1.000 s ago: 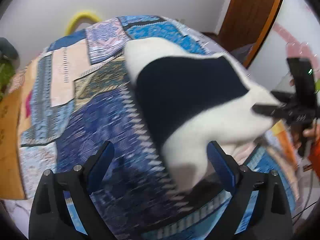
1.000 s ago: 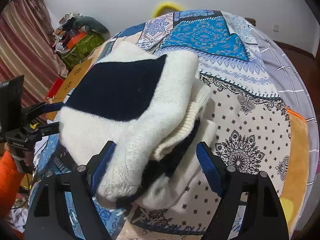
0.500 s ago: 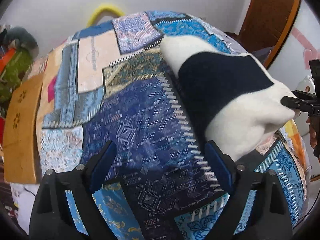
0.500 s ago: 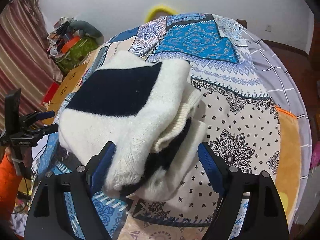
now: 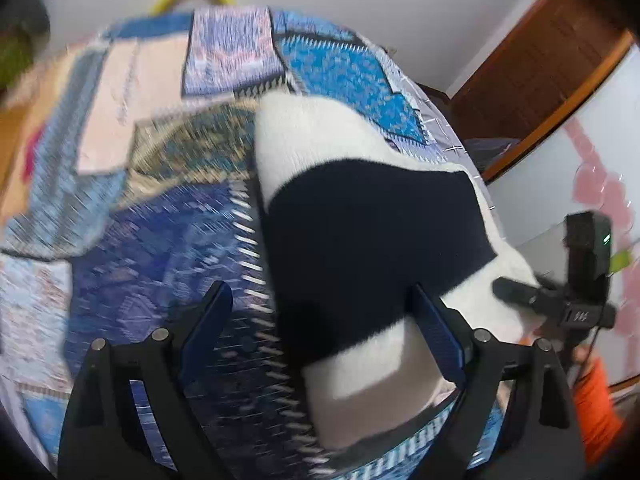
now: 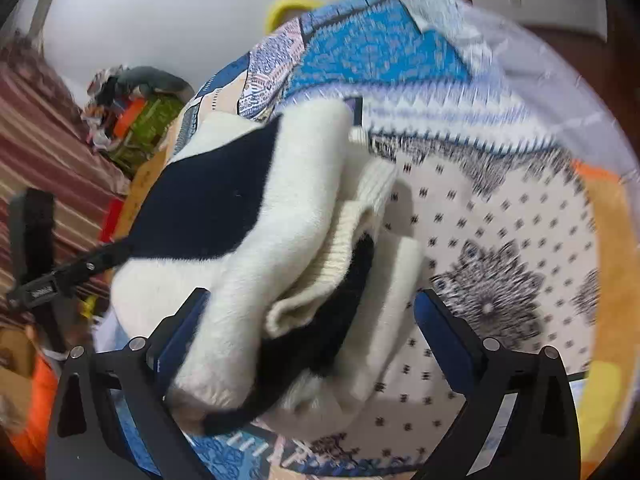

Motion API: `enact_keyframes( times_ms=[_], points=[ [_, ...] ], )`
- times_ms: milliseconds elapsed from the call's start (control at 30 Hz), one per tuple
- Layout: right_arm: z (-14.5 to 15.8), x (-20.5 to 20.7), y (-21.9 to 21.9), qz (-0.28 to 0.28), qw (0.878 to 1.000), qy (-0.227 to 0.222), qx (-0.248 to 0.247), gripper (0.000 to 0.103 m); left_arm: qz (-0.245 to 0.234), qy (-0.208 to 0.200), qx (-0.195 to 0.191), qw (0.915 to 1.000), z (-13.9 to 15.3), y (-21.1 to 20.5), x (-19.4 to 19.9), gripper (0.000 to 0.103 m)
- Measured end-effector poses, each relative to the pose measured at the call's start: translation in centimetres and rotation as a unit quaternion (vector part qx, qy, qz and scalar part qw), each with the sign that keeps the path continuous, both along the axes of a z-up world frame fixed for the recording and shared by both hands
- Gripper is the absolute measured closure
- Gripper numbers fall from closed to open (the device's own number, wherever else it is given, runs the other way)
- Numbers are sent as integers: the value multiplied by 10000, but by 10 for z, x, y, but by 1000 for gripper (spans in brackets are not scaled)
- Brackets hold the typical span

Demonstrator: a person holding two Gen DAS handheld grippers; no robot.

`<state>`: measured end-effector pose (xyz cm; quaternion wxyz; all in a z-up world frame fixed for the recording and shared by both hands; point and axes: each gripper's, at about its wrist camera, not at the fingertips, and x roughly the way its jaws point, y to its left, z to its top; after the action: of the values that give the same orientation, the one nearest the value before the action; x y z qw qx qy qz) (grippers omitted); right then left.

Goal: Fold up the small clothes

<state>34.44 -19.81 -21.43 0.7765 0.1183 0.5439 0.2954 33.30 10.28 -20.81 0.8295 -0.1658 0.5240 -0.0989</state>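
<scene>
Found a folded sweater (image 5: 372,232), white with a broad navy panel on top, lying on a patchwork bedspread (image 5: 160,240) of blue, cream and tan squares. Held the left gripper (image 5: 320,332) low over the near edge of that bedspread, blue-padded fingers (image 5: 204,328) spread wide and closed on nothing. Framed the near white end of the sweater against the inner side of the right-hand finger; could not tell whether pad and wool met. Caught much of the bedspread smeared by motion blur.

From the right wrist, saw the same sweater as a thick stack: navy panel uppermost, a ribbed cream hem and a dark layer poking out of the open side. Kept the right gripper (image 6: 312,320) wide apart as well, with the near end of the bundle sitting between its fingers (image 6: 440,328) and nothing pinched. Could not judge contact at the left-hand pad, half hidden by wool. Noticed the other gripper's black fingertip reaching the far left edge of the sweater, at the border of navy and white.

Beyond the bed, made out a yellow hoop (image 6: 294,6) against the white wall, a striped curtain (image 6: 44,152) and a heap of clutter (image 6: 132,108) at the left, and a brown wooden door (image 5: 536,64) in the left view.
</scene>
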Motion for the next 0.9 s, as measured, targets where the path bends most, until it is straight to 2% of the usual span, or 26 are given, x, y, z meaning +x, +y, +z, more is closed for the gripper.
enact_keyframes(
  times_ms=[233, 367, 500, 533, 600, 700, 800, 900],
  points=[
    [-24, 11, 5, 39, 9964, 588, 603, 0, 68, 478, -810, 9955, -21, -5, 19, 12],
    [-27, 11, 8, 82, 9952, 646, 728, 0, 59, 759, -1209, 9897, -33, -13, 25, 11],
    [-20, 6, 10, 124, 9949, 572, 826, 15, 145, 788, -1414, 9867, -33, -13, 26, 13],
    [-19, 6, 10, 132, 9946, 572, 853, 18, 143, 754, -1420, 9869, -31, -13, 25, 16],
    [-15, 5, 9, 169, 9945, 524, 892, 34, 113, 665, -1387, 9880, -24, -14, 22, 23],
    [-8, 3, 6, 195, 9948, 438, 899, 48, 47, 517, -1354, 9894, -10, -14, 17, 33],
    [5, -2, 8, 258, 9955, 271, 870, 55, -14, 324, -1361, 9902, 7, -12, 9, 37],
    [20, -5, 11, 344, 9951, 104, 918, 58, -45, 73, -1298, 9915, 28, -10, 2, 38]
  ],
)
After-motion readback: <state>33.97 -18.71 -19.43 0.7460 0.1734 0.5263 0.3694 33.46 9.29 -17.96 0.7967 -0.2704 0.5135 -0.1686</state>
